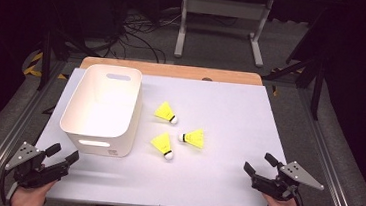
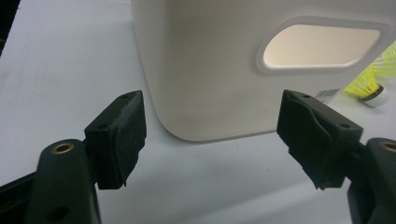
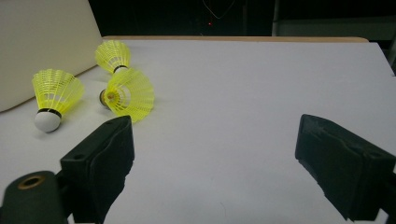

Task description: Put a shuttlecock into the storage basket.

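Left gripper [image 1: 63, 154]: held low at the table's [image 1: 214, 186] near left corner, jaws spread wide with nothing between them, touching nothing; they point at the near wall of the white bin [image 1: 101, 107], which stands just beyond them, its handle slot in view. Right gripper [image 1: 259, 164]: at the near right corner, jaws likewise wide and empty, clear of everything, aimed across bare white tabletop. 3 yellow shuttlecocks [image 1: 166, 111] [image 1: 193, 137] [image 1: 162, 145]: lying on their sides in a loose cluster just right of the bin, mid-table; well apart from both grippers.
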Motion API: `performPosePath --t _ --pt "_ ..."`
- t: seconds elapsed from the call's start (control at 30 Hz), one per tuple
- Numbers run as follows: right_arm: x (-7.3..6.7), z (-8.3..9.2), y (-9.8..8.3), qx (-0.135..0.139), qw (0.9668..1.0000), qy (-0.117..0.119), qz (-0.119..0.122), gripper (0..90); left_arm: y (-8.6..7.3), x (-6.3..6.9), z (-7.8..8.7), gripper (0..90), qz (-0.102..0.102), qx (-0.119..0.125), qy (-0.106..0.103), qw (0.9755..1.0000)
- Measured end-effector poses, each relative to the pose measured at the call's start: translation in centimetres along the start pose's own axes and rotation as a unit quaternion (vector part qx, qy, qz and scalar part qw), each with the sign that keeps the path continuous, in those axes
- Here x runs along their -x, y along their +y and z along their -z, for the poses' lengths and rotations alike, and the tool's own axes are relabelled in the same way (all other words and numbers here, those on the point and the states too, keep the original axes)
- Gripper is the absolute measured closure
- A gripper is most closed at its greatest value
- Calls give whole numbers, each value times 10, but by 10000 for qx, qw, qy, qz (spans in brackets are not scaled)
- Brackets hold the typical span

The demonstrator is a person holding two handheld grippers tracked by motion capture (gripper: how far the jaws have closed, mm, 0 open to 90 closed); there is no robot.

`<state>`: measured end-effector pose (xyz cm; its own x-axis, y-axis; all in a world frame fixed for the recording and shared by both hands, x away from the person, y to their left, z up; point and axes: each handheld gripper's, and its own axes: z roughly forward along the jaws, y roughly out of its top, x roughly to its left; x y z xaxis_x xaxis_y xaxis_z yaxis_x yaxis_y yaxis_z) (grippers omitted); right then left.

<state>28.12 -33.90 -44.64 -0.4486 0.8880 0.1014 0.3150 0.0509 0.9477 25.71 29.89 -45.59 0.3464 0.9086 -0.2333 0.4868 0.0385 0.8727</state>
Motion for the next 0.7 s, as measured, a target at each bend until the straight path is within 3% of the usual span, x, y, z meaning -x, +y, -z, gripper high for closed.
performPosePath --t 0.7 --pt "0 1 0 37 10000 -1 -15 123 -1 -1 0 254 44 -43 15 10000"
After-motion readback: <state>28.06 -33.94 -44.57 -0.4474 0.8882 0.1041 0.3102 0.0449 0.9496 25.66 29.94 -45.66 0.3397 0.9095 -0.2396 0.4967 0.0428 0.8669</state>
